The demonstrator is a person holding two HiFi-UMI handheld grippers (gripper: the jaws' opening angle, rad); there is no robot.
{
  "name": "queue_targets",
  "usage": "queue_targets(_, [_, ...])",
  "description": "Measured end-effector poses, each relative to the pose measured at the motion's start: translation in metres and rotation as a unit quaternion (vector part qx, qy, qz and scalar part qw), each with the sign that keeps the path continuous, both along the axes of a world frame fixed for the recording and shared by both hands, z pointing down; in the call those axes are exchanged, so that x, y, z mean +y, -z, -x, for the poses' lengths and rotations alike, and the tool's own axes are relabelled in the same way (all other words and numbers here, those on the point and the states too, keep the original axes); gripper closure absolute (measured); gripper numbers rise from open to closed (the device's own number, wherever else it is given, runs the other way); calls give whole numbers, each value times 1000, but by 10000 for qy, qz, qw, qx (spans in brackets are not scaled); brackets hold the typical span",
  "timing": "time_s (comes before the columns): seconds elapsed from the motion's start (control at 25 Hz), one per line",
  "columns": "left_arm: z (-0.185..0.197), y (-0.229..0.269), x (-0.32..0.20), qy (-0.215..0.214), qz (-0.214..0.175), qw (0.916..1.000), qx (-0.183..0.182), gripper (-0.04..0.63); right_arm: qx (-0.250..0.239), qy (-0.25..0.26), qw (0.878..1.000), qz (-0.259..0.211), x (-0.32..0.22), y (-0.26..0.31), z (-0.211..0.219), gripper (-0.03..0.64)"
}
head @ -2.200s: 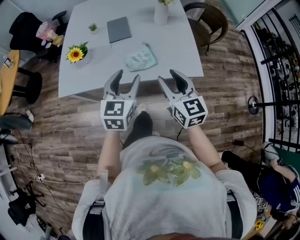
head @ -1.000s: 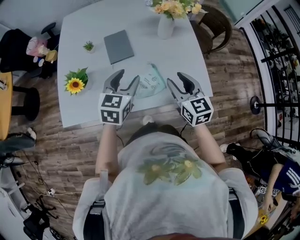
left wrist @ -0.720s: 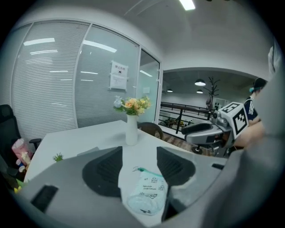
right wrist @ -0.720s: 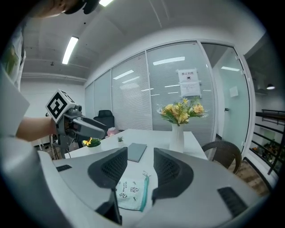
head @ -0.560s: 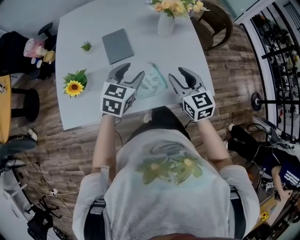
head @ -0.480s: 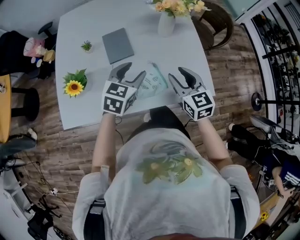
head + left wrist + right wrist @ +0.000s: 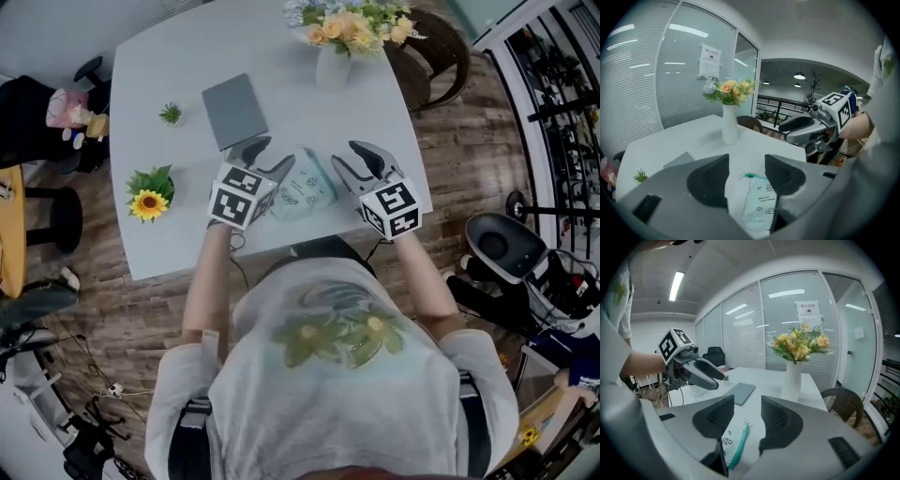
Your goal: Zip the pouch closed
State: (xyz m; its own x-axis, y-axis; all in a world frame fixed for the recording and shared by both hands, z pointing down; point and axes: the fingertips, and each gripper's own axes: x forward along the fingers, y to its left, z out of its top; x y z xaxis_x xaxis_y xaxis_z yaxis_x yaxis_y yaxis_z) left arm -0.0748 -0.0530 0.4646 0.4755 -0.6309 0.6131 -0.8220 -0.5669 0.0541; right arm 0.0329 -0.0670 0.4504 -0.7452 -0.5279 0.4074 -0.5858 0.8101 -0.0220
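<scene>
Right now the pouch [image 7: 305, 186] lies flat on the white table [image 7: 281, 47], close to the edge nearest the person, between the 2 grippers. It is pale green with small dark print. A teal zip strip [image 7: 736, 444] runs along 1 long side, with the pull [image 7: 749, 176] at the end away from the person. Whether the zip is open or done up cannot be told.

The left gripper [image 7: 272, 154] hangs over the pouch's left edge. Its jaws stand wide apart with nothing clamped, and in the left gripper view the pouch shows through the gap, lying on the table below. Whether either jaw touches the pouch cannot be told. The right gripper [image 7: 348, 155] is just beside the pouch's right edge, its jaws also wide apart and gripping nothing. In its own view the zip strip shows in the gap, lower down.

Farther back a grey notebook [image 7: 234, 111] lies flat behind the left gripper. A white vase [image 7: 332, 67] of yellow and peach flowers [image 7: 352, 23] stands upright near the far edge. A sunflower [image 7: 148, 204] sits near the table's left edge, and a small green plant [image 7: 170, 114] stands left of the notebook. A dark chair [image 7: 436, 52] stands at the far right corner.
</scene>
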Motion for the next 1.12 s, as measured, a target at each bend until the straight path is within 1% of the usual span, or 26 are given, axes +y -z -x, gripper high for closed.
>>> queue_targets(0.08, [0,-6,-12,-105,74,9999,-48,373,4,47,10000,44,-9,-4,3,428])
queue_targets(0.24, [1,-21,-26,-235,316,9992,1,373,51,171,9997,138,-20,-13,11,428])
queue_targets(0.44, [0,-47,-37,-505,616,9967,-141,373,228,239,9990,291,-34,-34,17,428])
queue_targets(0.76, [-7,-94,-47,-938,1073,9882,-554,373,590,352,9959,592,-55,-72,22,428])
queue_targets(0.96, [-11,-116,-52,-1048,1254,9846,-623,373,730,533,9932,739,-61,-91,30,428])
queue_targets(1.12, [-15,-133,-53,-1186,1347,9810,-732,373,884,737,9903,773,-65,-103,38,428])
